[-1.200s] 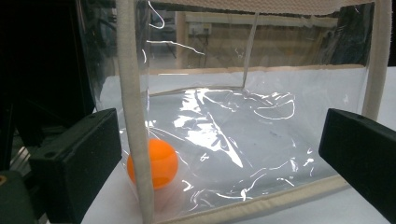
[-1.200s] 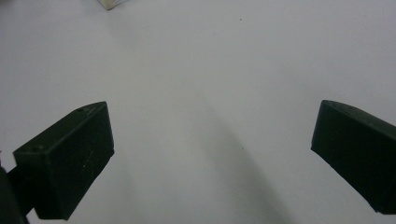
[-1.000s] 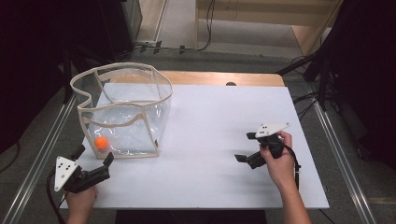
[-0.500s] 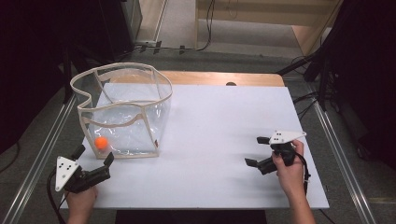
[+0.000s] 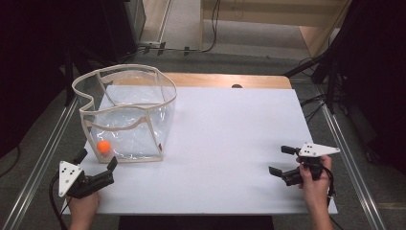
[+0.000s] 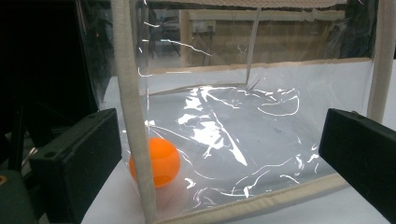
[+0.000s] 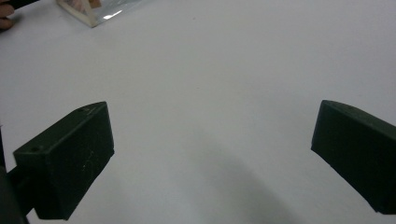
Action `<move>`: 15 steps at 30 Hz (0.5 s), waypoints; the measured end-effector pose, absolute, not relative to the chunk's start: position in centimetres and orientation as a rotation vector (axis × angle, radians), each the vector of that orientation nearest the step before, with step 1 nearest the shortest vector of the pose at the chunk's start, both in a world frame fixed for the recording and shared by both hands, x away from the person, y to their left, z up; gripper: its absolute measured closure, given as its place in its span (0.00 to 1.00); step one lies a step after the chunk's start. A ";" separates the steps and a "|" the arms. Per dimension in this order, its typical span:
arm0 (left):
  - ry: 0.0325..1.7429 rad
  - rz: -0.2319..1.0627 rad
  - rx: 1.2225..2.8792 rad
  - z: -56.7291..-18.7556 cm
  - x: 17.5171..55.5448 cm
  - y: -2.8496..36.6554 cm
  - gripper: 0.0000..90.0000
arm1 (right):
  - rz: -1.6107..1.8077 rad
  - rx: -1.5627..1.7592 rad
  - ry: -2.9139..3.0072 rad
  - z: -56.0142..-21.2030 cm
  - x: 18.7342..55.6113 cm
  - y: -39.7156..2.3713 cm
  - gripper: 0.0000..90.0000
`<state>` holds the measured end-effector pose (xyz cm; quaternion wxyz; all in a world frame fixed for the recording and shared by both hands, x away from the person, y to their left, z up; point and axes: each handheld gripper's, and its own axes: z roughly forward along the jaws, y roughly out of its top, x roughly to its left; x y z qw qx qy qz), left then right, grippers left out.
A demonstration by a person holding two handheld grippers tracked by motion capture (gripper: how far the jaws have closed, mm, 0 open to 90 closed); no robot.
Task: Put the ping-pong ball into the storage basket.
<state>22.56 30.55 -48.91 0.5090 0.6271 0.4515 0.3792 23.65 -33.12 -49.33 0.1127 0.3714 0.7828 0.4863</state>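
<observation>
A: One white counter (image 5: 225, 143) carries everything here, and the biggest thing on it is a clear plastic bag (image 5: 127, 115) with beige trim, standing open toward the counter's far left part.

B: And what sits inside the bag?

A: A small orange ball (image 5: 103, 146), resting on the bag's floor in the near left corner. In the left gripper view the ball (image 6: 156, 162) lies just behind a beige corner seam of the bag (image 6: 243, 140).

B: Where are the grippers relative to the bag?

A: The left gripper (image 5: 98, 167) is just beside the bag's near left corner, pointing at it but not touching. Its jaws are spread wide, with nothing between them. The right gripper (image 5: 282, 160) is well apart from the bag, over toward the counter's near right edge, held above bare white surface.

B: Its jaws?

A: Also spread wide, gripping nothing; the right gripper view shows plain counter (image 7: 210, 93) between them.
</observation>
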 end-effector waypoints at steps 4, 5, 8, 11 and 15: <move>1.093 0.913 1.509 -48.9 22.6 30.6 0.00 | 1.490 1.102 2.224 -49.4 22.7 -34.5 0.00; 1.095 0.917 1.509 -48.9 22.6 30.5 0.00 | 1.501 1.105 2.210 -49.5 22.5 -34.8 0.00; 1.092 0.930 1.519 -48.9 22.4 30.4 0.00 | 1.526 1.113 2.184 -49.9 21.6 -35.3 0.00; 1.085 0.956 1.513 -49.0 22.0 30.2 0.00 | 1.541 1.129 2.181 -50.5 21.1 -35.4 0.00; 1.096 0.974 1.507 -49.0 22.0 30.1 0.00 | 1.583 1.145 2.157 -51.0 20.9 -35.5 0.00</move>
